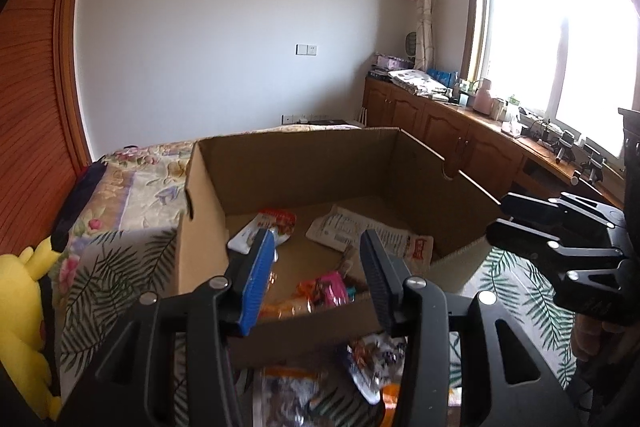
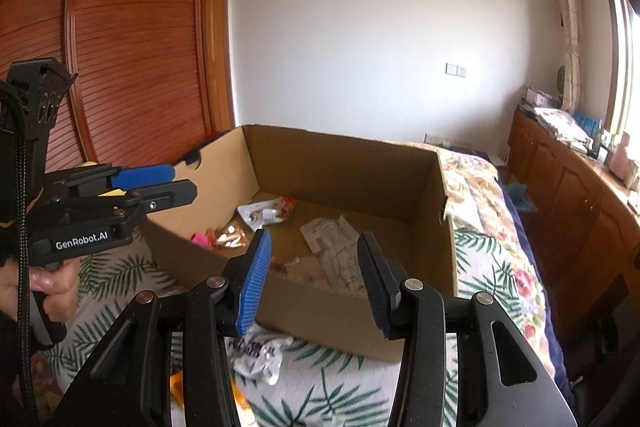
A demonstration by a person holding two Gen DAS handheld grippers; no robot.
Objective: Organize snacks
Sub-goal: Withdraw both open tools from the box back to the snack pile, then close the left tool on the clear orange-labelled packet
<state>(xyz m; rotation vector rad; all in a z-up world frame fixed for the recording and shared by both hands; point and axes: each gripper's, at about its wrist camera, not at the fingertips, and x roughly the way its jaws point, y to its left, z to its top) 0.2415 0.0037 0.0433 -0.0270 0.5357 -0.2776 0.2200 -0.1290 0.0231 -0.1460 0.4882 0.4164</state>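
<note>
Presently: both grippers empty above the cardboard box.
Left gripper and right gripper fingers stand partly apart, gripping nothing; snack packets lie inside the box, others on the leaf-print cloth.

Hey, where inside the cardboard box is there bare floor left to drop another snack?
Inside the cardboard box, bare floor runs along the far wall and the right wall, beyond the white printed packet. Crowded: the near-left corner, with the pink packet, orange packets and the white-and-red pouch.
</note>
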